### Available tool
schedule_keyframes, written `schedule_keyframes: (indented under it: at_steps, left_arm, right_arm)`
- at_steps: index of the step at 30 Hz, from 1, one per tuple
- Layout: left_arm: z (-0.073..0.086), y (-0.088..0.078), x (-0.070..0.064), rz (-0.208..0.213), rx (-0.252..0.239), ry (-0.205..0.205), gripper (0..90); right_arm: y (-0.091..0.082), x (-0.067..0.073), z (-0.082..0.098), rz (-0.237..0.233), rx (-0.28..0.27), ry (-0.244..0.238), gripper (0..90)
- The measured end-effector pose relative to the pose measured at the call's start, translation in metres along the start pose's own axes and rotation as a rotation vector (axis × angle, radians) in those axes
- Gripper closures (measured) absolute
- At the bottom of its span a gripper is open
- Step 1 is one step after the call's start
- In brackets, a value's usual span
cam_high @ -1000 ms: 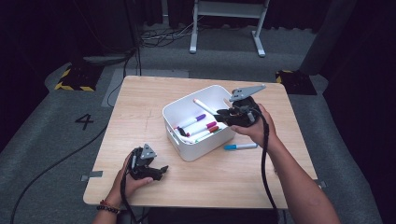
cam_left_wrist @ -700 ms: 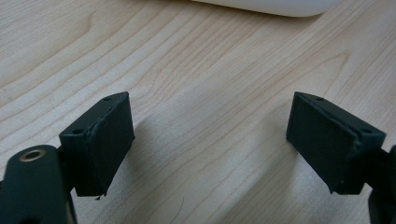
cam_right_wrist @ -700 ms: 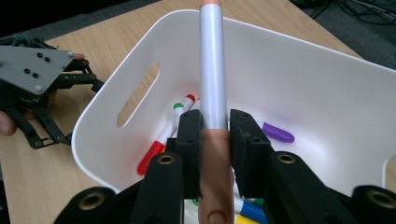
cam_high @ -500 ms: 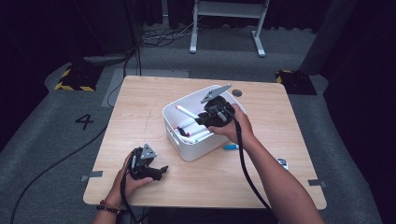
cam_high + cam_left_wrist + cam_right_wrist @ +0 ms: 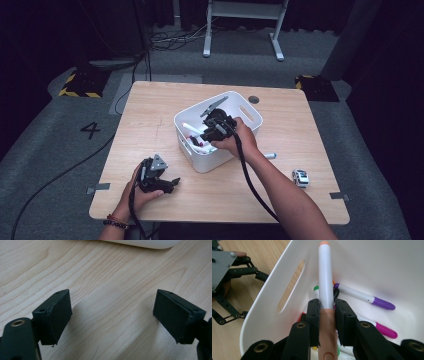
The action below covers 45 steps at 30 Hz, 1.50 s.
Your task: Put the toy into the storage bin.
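Orange-capped marker [image 5: 326, 280] in right claw [image 5: 327, 312]

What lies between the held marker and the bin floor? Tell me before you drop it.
Nothing blocks the drop. The right gripper holds the orange-capped marker over the white bin; below lie only loose markers, such as the purple-capped marker.

This looked like a lab or recording studio set up for data capture, not a home. A plain wooden surface [image 5: 150, 120] stood alone on grey carpet [image 5: 45, 165], ringed by black curtains [image 5: 60, 30]. A number 4 [image 5: 91, 130] was marked on the floor, and tape marks [image 5: 98, 188] fixed the surface's corners. Yellow-and-black hazard tape [image 5: 76, 93] covered floor fittings, cables [image 5: 172, 40] trailed across the carpet, and a white metal stand [image 5: 245, 25] stood behind.
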<state>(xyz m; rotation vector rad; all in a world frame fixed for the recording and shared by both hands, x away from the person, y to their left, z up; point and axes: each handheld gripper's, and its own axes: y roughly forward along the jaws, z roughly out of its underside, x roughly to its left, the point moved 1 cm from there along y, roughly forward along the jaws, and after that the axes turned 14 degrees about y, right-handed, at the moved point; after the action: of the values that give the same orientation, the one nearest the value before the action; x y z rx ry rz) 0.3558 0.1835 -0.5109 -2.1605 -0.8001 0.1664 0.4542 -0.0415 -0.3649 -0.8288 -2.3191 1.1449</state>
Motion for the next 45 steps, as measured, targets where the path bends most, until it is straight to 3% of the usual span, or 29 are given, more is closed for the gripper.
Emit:
schedule_keyframes:
  at_steps: [9,14,17,18,21,24,26,28,32,38,41,45]
  left_arm:
    - [0.0,0.0,0.0,0.008,-0.002,-0.002,15.4]
    - [0.0,0.0,0.0,0.008,-0.001,0.0,15.4]
    - [0.0,0.0,0.0,0.005,0.001,0.002,15.5]
    - [0.0,0.0,0.0,0.004,0.001,0.007,15.5]
    - [0.0,0.0,0.0,0.001,0.0,0.006,15.5]
    - [0.0,0.0,0.0,0.001,0.0,0.006,15.5]
    - [0.0,0.0,0.0,0.001,0.0,0.006,15.5]
    - [0.0,0.0,0.0,0.001,0.0,0.005,15.5]
    - [0.0,0.0,0.0,0.001,0.0,0.005,15.4]
    - [0.0,0.0,0.0,0.0,0.0,0.004,15.4]
    - [0.0,0.0,0.0,0.001,0.0,0.005,15.4]
    - [0.0,0.0,0.0,0.001,0.0,0.005,15.4]
  right_arm:
    - [0.007,0.013,0.001,-0.023,0.059,-0.043,73.9]
    - [0.002,0.013,0.003,-0.033,0.041,-0.042,69.5]
    - [-0.01,0.009,0.006,-0.042,0.006,-0.059,63.5]
    - [-0.016,0.006,0.009,-0.052,-0.009,-0.082,63.2]
    - [-0.038,-0.004,0.019,-0.048,-0.051,-0.068,61.2]
    - [-0.062,-0.019,0.035,-0.075,-0.124,-0.05,59.3]
    - [-0.077,-0.031,0.048,-0.058,-0.156,-0.044,58.0]
    - [-0.089,-0.044,0.062,-0.059,-0.184,-0.055,57.1]
    - [-0.1,-0.066,0.093,-0.058,-0.215,-0.029,54.4]
    - [-0.079,-0.091,0.129,-0.036,-0.129,-0.031,48.7]
    - [-0.067,-0.099,0.137,-0.024,-0.107,-0.048,47.8]
    - [-0.041,-0.11,0.146,-0.028,-0.032,-0.051,46.1]
